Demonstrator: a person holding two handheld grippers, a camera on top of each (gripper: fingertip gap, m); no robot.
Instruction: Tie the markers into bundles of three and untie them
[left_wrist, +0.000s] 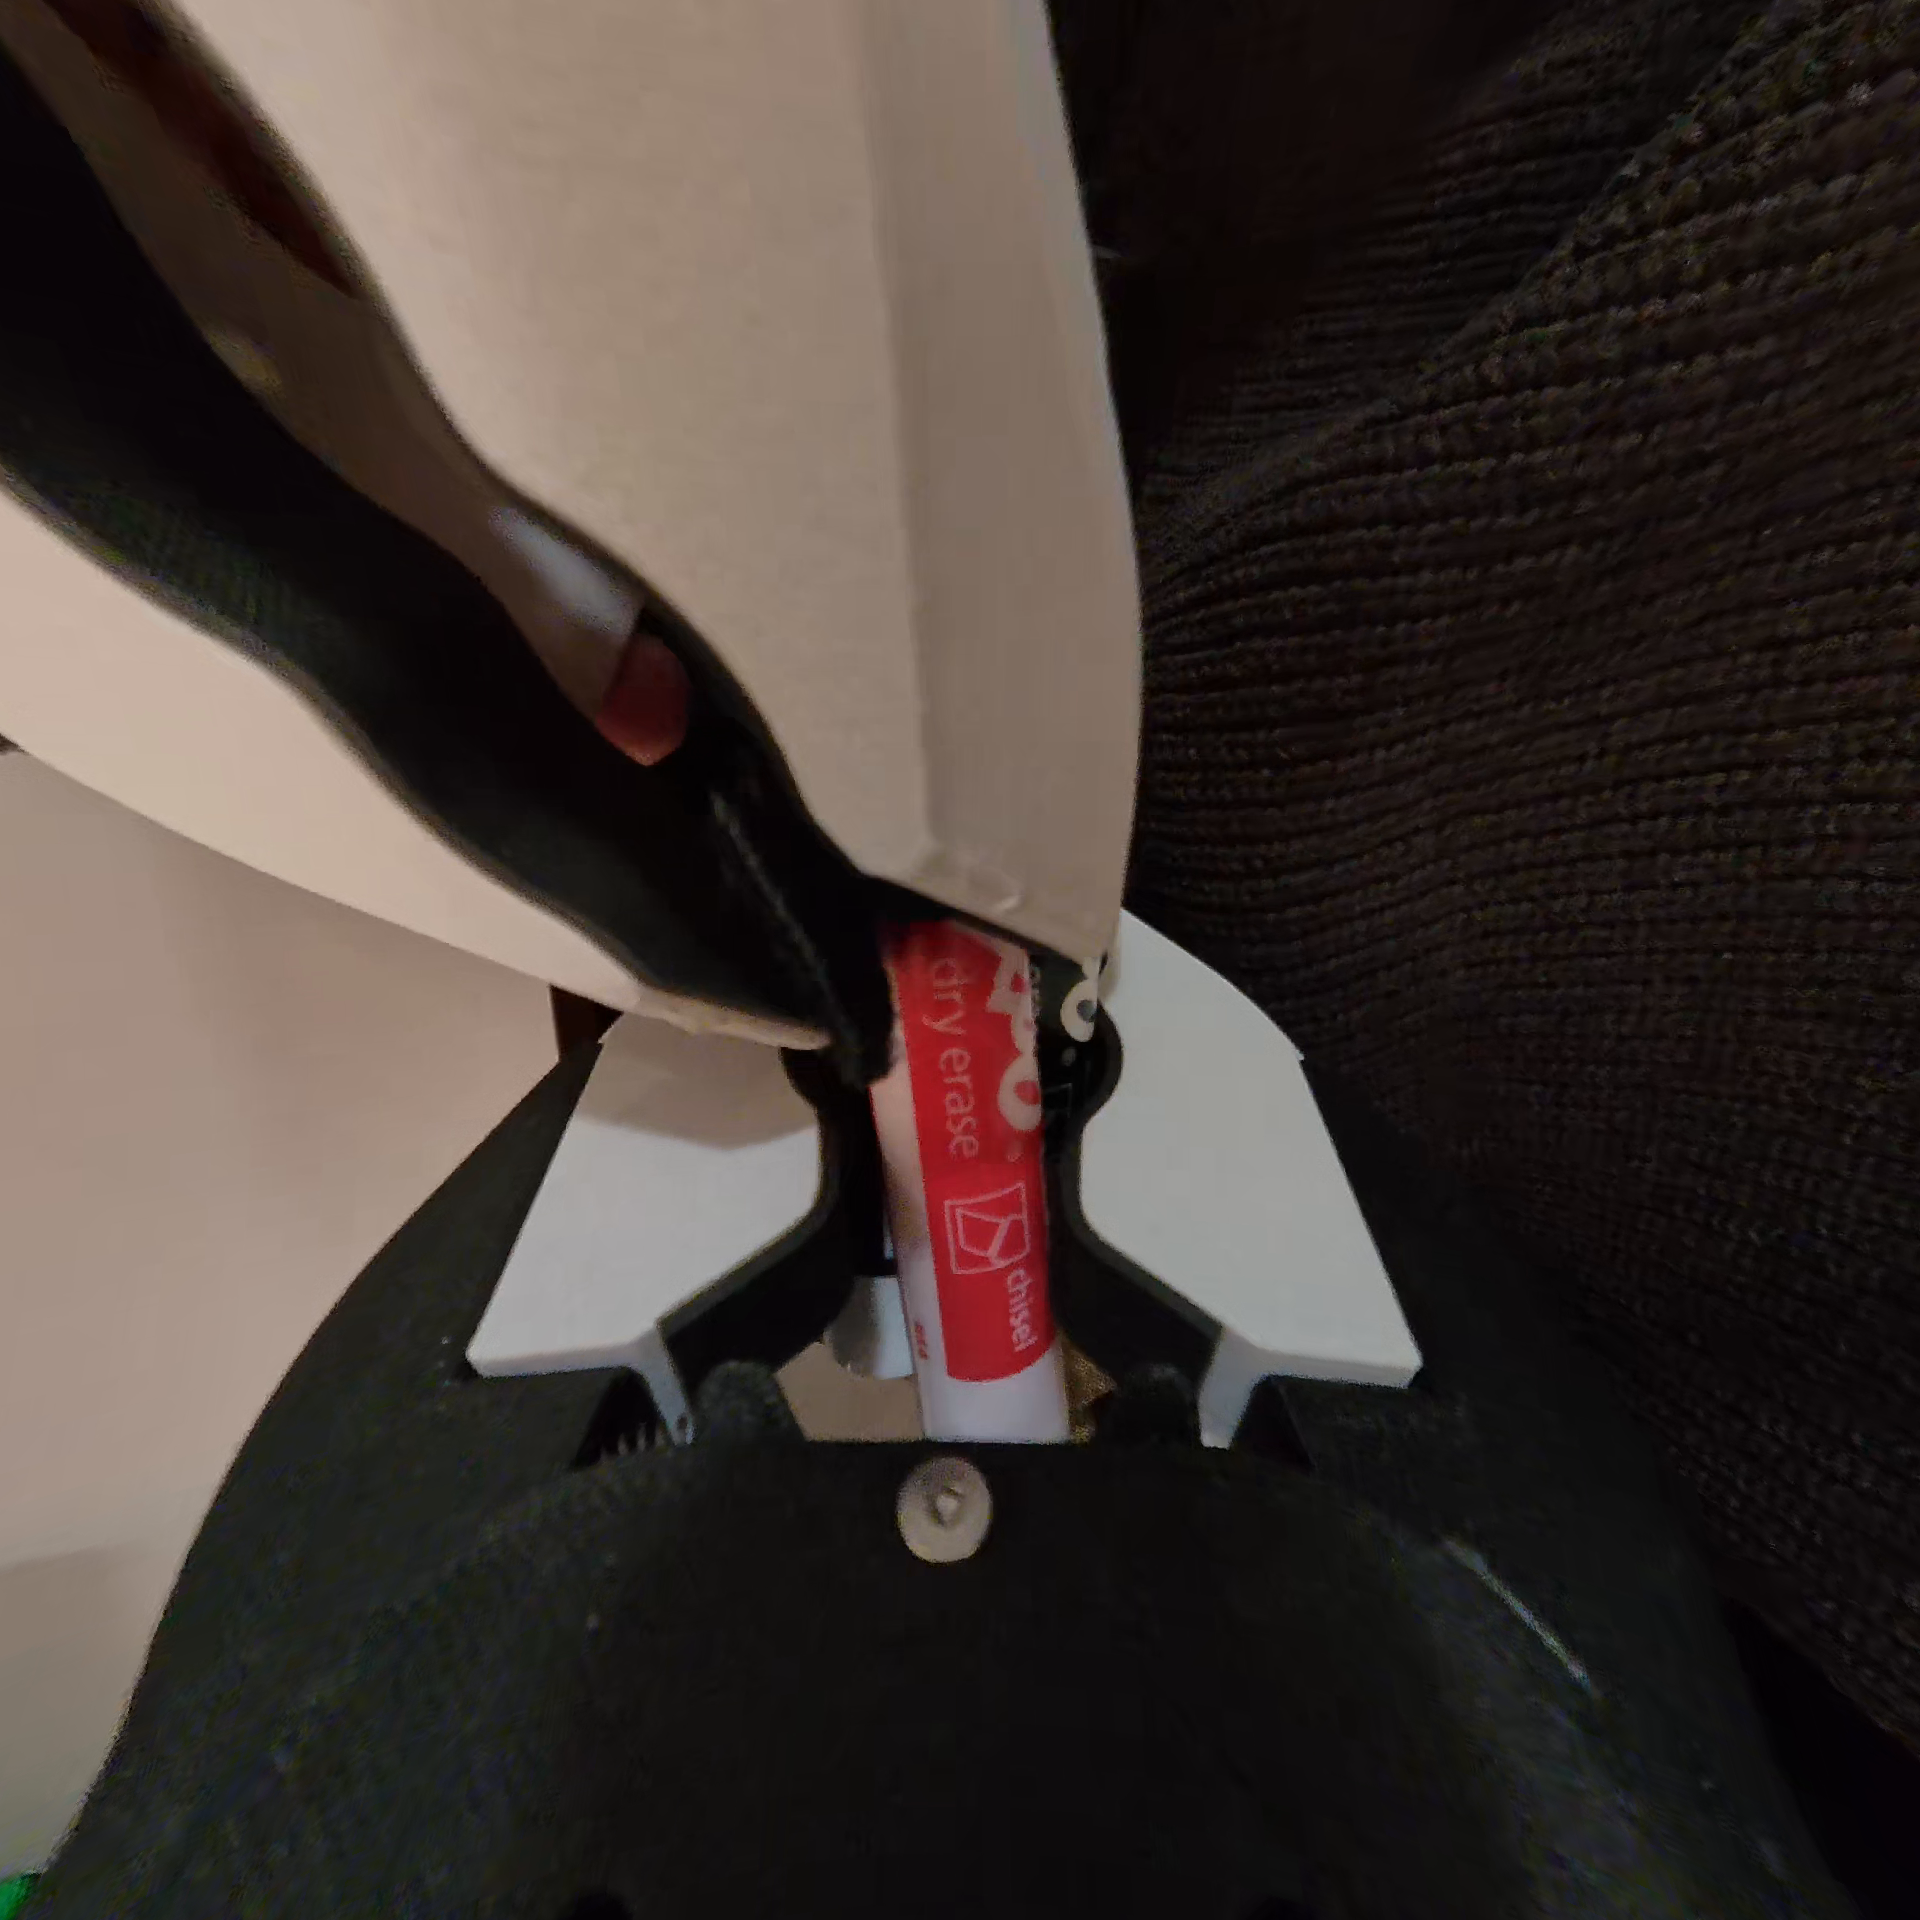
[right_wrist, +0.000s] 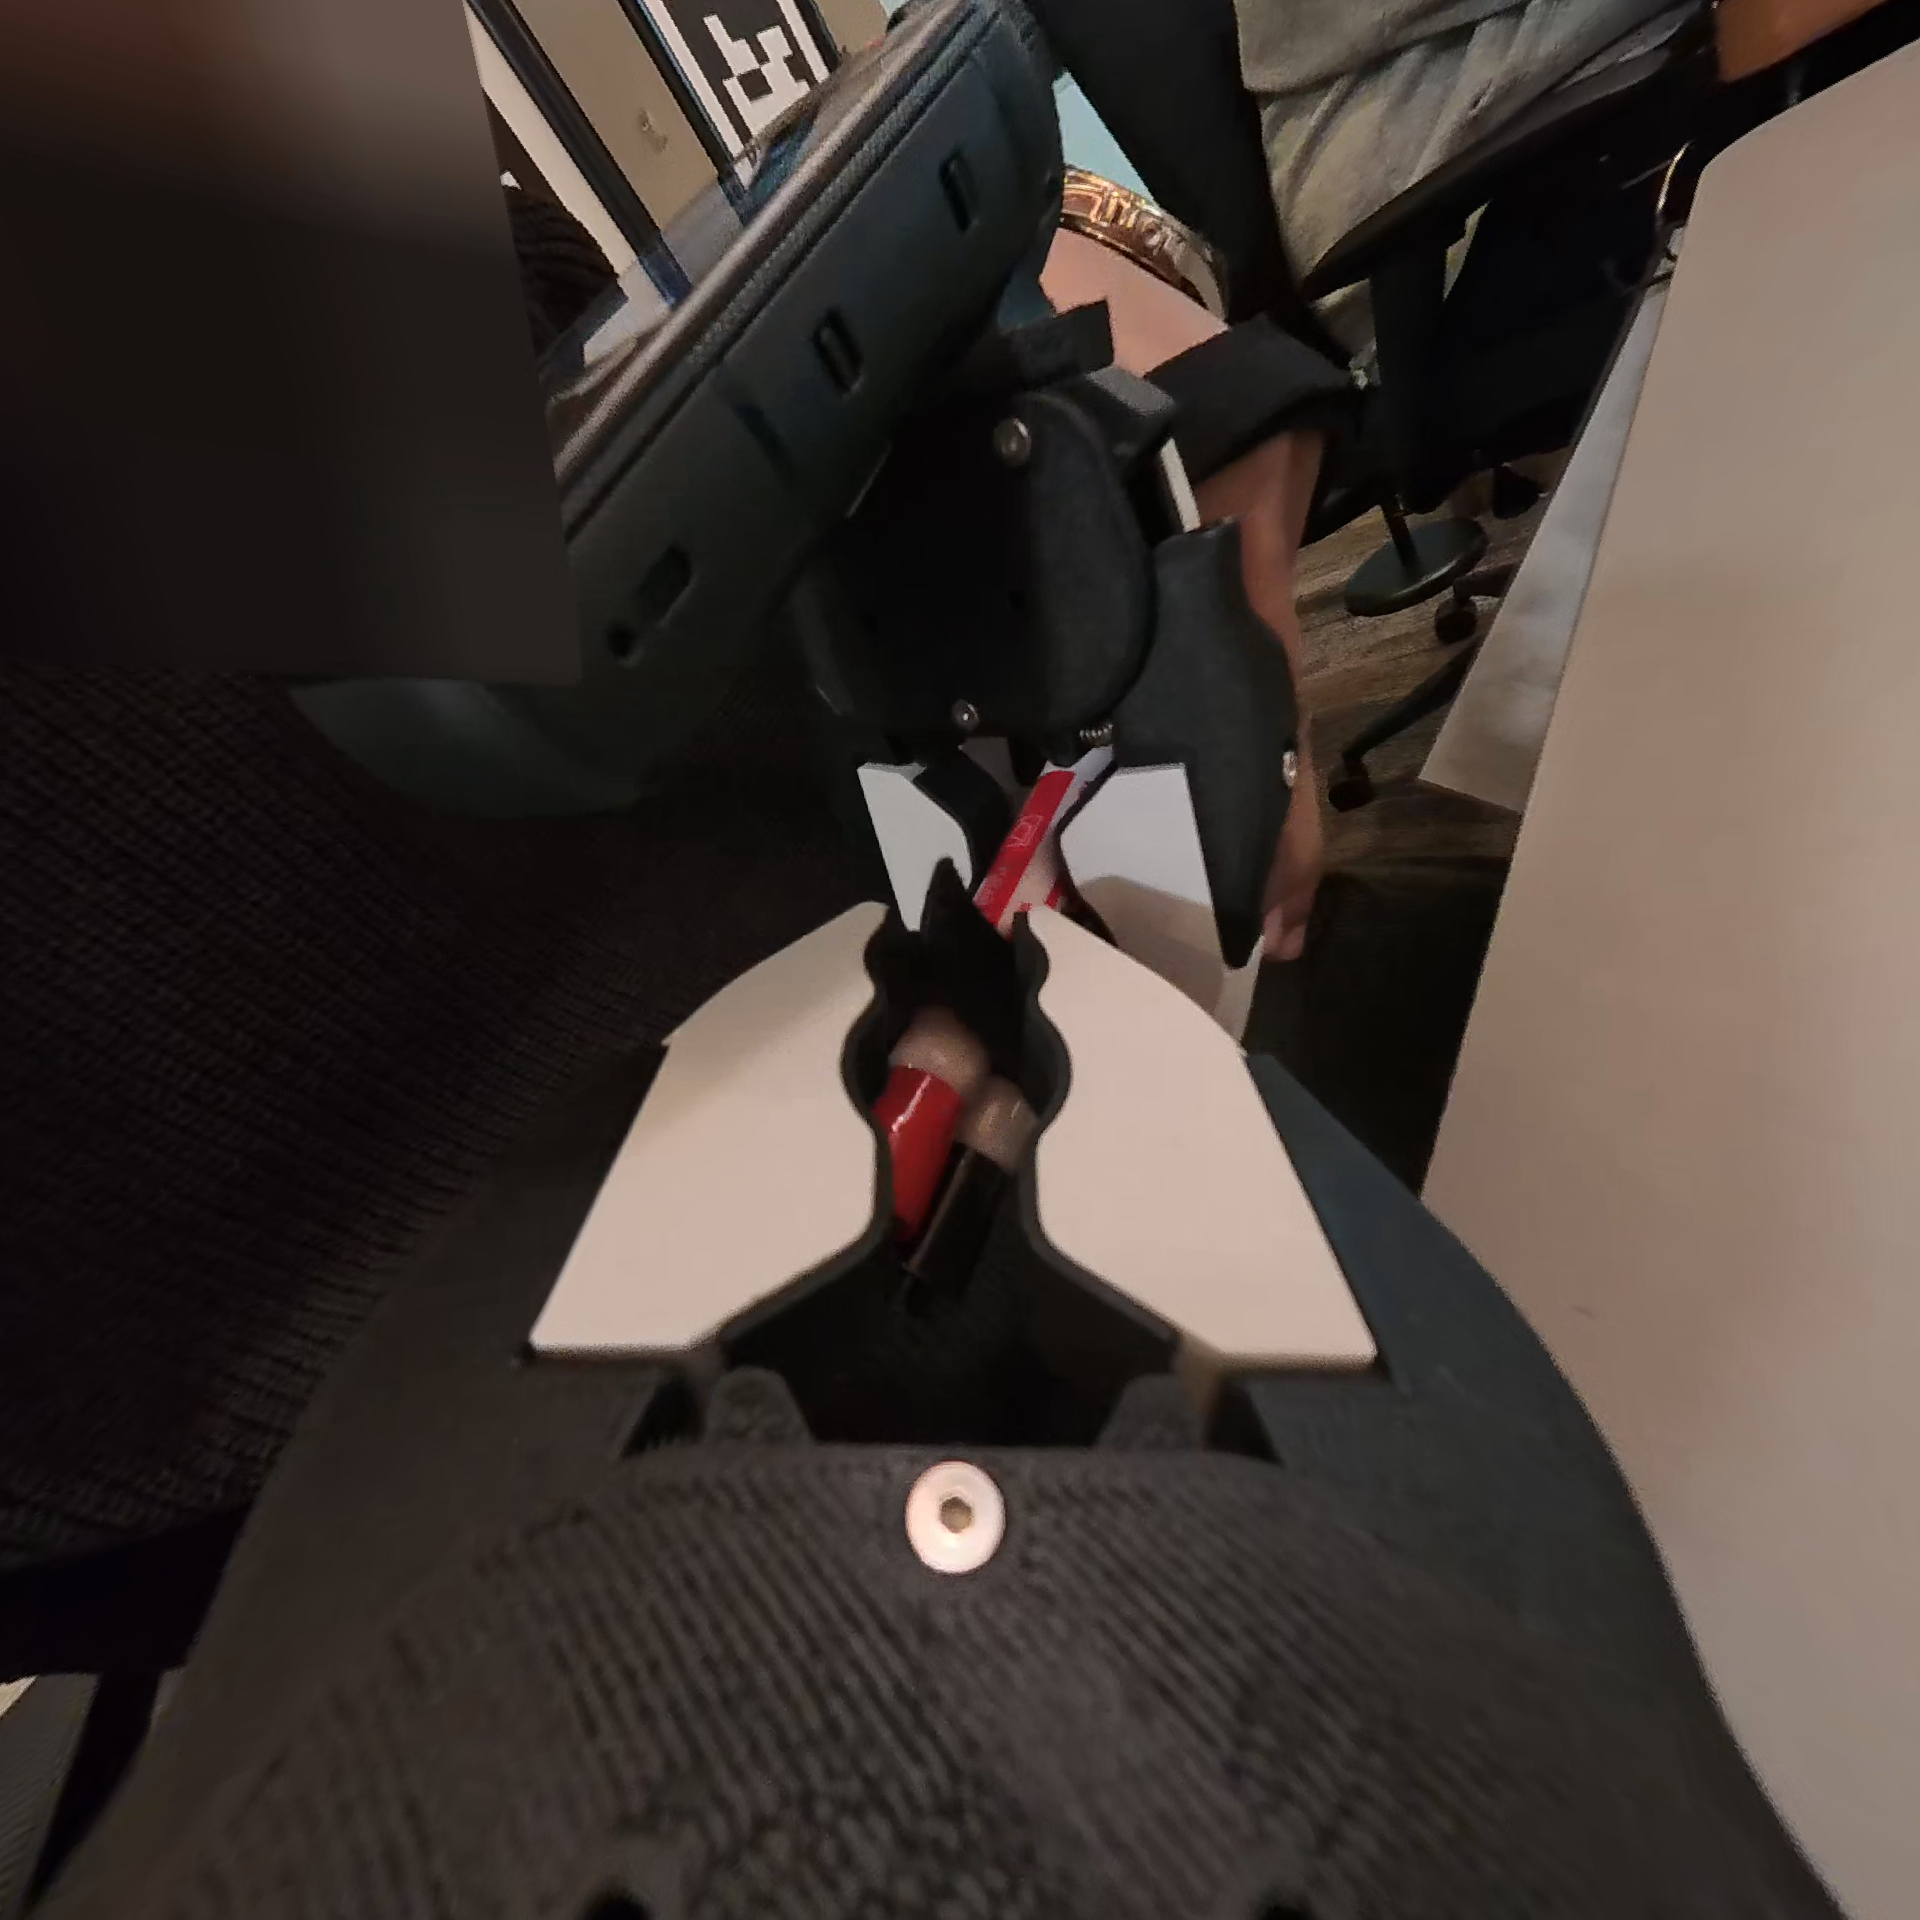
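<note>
Marker (left_wrist: 971, 1174) front and centre in the left wrist view: white barrel, red label, clamped between the left gripper (left_wrist: 961, 1091) fingers, running straight out along them. Its far end goes into a black pouch (left_wrist: 436, 665) that sits just ahead of the fingertips, and inside the pouch mouth there's a second pen, white with a red cap (left_wrist: 644, 696). Pale panels, the right gripper's white finger faces, close in above and below the pouch opening, and a dark knit fabric (left_wrist: 1507, 727) fills the right side. Over to the right wrist view, and the right gripper (right_wrist: 961, 940) has its fingers drawn together, tips pinching the black pouch edge (right_wrist: 961, 951). Down between those fingers you can see a red cap (right_wrist: 914, 1132) and beside it a black cap with a pale collar (right_wrist: 982, 1164), both inside the pouch. Just beyond the tips the left gripper (right_wrist: 1023, 831) faces back, marker (right_wrist: 1023, 842) in its grip, label showing, tip right at the pouch. A hand (right_wrist: 1283, 727) wraps that gripper's black handle. A dark device (right_wrist: 810, 343) is mounted above it. Black mesh (right_wrist: 312, 987) lies on the left, a pale table (right_wrist: 1714, 831) on the right, and an office chair (right_wrist: 1423, 561) stands behind.
</note>
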